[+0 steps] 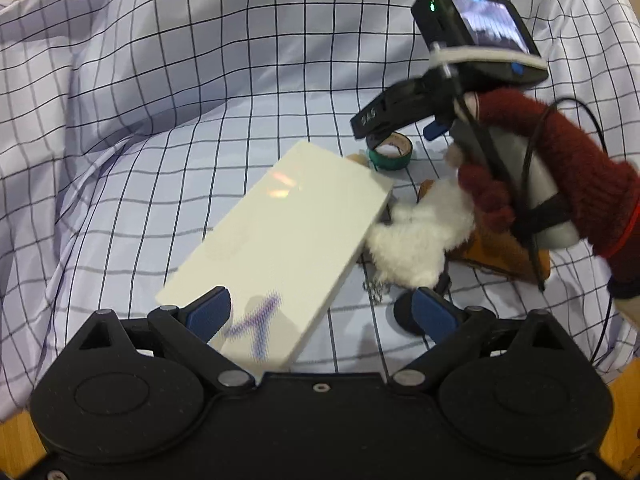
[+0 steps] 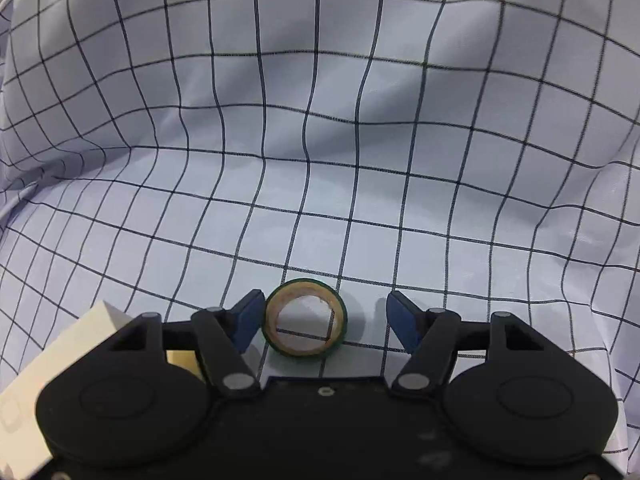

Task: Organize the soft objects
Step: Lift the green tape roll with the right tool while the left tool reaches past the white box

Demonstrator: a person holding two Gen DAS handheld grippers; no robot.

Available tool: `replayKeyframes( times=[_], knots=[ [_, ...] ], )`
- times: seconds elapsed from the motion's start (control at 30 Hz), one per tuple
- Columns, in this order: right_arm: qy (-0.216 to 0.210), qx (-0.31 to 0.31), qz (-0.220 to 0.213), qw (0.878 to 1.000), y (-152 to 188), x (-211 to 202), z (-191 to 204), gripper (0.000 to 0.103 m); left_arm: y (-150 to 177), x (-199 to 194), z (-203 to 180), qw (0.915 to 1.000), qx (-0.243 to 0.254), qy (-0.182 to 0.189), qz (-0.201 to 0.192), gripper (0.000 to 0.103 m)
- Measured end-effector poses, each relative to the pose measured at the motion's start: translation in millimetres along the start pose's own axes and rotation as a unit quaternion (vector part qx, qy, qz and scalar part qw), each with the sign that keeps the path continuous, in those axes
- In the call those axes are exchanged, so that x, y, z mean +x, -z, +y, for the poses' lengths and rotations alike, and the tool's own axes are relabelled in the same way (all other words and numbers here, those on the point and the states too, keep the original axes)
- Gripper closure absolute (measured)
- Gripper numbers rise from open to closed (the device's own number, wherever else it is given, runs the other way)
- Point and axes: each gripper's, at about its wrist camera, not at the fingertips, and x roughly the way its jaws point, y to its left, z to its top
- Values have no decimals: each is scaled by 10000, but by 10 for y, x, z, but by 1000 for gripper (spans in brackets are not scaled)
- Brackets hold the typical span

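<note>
Right wrist view: the green tape roll [image 2: 306,317] lies flat on the checked cloth [image 2: 320,140] between the right gripper [image 2: 322,318] pads, nearer the left pad (unpinched, jaws apart). The left gripper [image 1: 324,312] gapes empty over a white box [image 1: 280,232], fluffy white toy [image 1: 416,236] beside it.

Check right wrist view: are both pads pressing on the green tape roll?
No. The green tape roll lies between the right gripper pads, near the left pad, with a clear gap to the right pad.

White fluffy plush [image 1: 416,236] on checked cloth [image 1: 200,120], touching white box [image 1: 280,236].
</note>
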Motion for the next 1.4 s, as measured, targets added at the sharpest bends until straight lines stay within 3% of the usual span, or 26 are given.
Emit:
replayKeyframes(
  times=[0.1, 0.2, 0.33, 0.53, 0.87, 0.93, 1.0, 1.17, 1.4],
  knots=[
    [-58, 33, 54, 10000, -9, 19, -9, 42, -138, 54, 40, 10000, 15, -14, 59, 8],
    [-341, 59, 103, 9993, -12, 14, -24, 58, -243, 108, 40, 9999, 92, -90, 73, 9],
    [-403, 131, 106, 9990, -11, 2, -69, 57, -331, 166, -7, 9995, 239, -196, 62, 8],
    [-376, 237, 43, 9990, -16, -8, -91, 40, -345, 236, -30, 9993, 274, -188, 144, 8],
    [-141, 70, 200, 9997, 53, 144, 29, 40, -396, 240, -52, 9984, 479, -249, 193, 8],
    [-121, 82, 199, 9997, 74, 153, -1, 44, -430, 256, -68, 9980, 539, -261, 191, 8],
    [-118, 42, 169, 9998, 79, 141, -14, 55, -479, 286, -80, 9978, 589, -257, 187, 8],
    [-97, 3, 104, 9999, 72, 90, -98, 55, -670, 420, -135, 9965, 749, -288, 250, 8],
    [16, 207, -48, 9998, -2, -39, -411, 55, -1028, 677, -408, 9823, 1787, -424, 378, 9]
  ],
)
